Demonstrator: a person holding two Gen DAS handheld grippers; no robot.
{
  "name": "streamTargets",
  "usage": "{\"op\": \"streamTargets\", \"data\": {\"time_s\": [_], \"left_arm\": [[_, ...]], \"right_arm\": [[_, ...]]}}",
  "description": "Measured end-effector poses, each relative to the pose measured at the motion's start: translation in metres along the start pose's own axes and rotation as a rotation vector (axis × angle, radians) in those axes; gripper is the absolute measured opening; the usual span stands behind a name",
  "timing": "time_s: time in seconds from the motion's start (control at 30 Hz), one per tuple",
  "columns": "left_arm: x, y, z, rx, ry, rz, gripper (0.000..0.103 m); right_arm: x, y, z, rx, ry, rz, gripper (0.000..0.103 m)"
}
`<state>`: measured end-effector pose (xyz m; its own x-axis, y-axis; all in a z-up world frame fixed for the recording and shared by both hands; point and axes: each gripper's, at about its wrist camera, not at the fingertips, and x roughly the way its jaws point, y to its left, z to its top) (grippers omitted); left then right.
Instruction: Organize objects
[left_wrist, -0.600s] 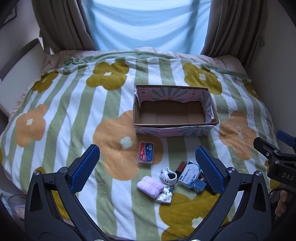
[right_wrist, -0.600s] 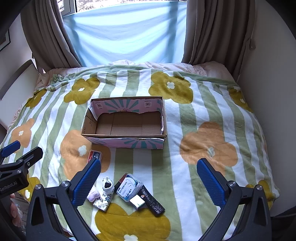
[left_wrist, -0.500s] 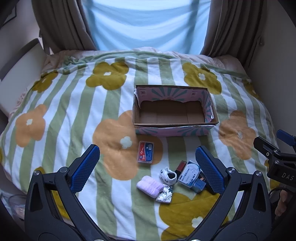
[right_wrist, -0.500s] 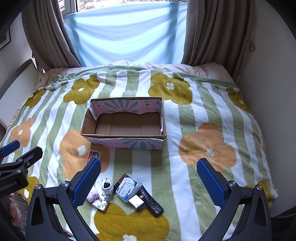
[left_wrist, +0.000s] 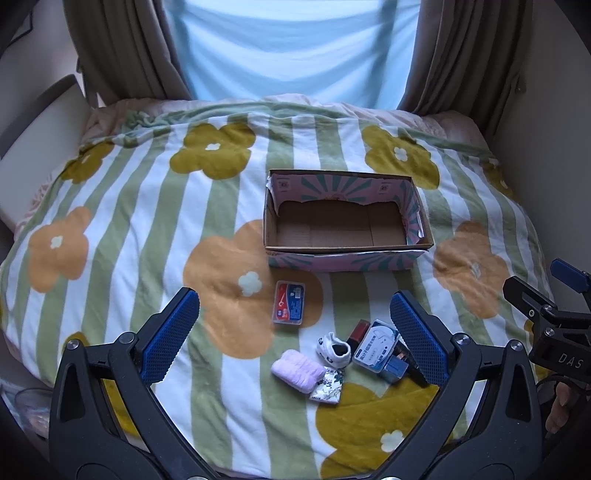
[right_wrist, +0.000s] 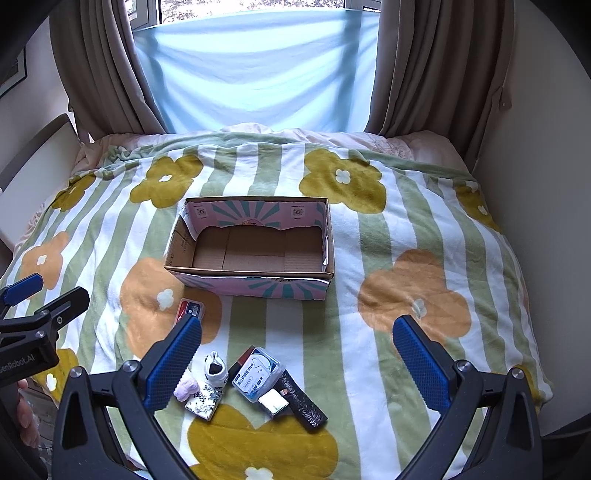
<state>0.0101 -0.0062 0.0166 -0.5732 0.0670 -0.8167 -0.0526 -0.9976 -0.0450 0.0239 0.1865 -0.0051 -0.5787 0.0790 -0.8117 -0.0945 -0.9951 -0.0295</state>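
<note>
An open cardboard box (left_wrist: 343, 254) (right_wrist: 255, 286) with pink-and-teal walls sits empty mid-bed. In front of it lie a red-and-blue floss case (left_wrist: 289, 302) (right_wrist: 191, 309), a pink folded cloth (left_wrist: 297, 371), a small white sock (left_wrist: 334, 349) (right_wrist: 215, 369), a floral packet (left_wrist: 327, 386) (right_wrist: 202, 402), a clear blue-labelled box (left_wrist: 376, 347) (right_wrist: 255, 373), a small white case (right_wrist: 273, 400) and a black tube (right_wrist: 302, 400). My left gripper (left_wrist: 295, 336) hangs open above these. My right gripper (right_wrist: 297, 360) is open too, holding nothing.
A flowered, green-striped blanket (left_wrist: 147, 221) covers the bed. Curtains (right_wrist: 424, 66) and a bright window lie beyond. A headboard (left_wrist: 33, 122) is at left, a wall (right_wrist: 535, 184) at right. The other gripper (left_wrist: 554, 332) shows at the edge of the left wrist view.
</note>
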Motion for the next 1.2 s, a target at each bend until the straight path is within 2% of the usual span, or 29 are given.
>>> {"op": "streamTargets", "data": {"time_s": [0.43,0.57,1.2], "left_arm": [[0.0034,0.0019,-0.0011,0.004,0.009,0.003,0.103],[0.0055,0.0031,-0.0044,0.006,0.011,0.010,0.103],[0.0076,0.0025,-0.0080,0.006,0.010,0.020,0.103]], "right_arm": [[0.0006,0.0037,-0.0008,-0.007,0.002,0.006,0.102],[0.0015,0.0080,-0.0004,-0.029,0.003,-0.016,0.102],[0.0025,0.0058,-0.0008,-0.028,0.000,0.007,0.102]]}}
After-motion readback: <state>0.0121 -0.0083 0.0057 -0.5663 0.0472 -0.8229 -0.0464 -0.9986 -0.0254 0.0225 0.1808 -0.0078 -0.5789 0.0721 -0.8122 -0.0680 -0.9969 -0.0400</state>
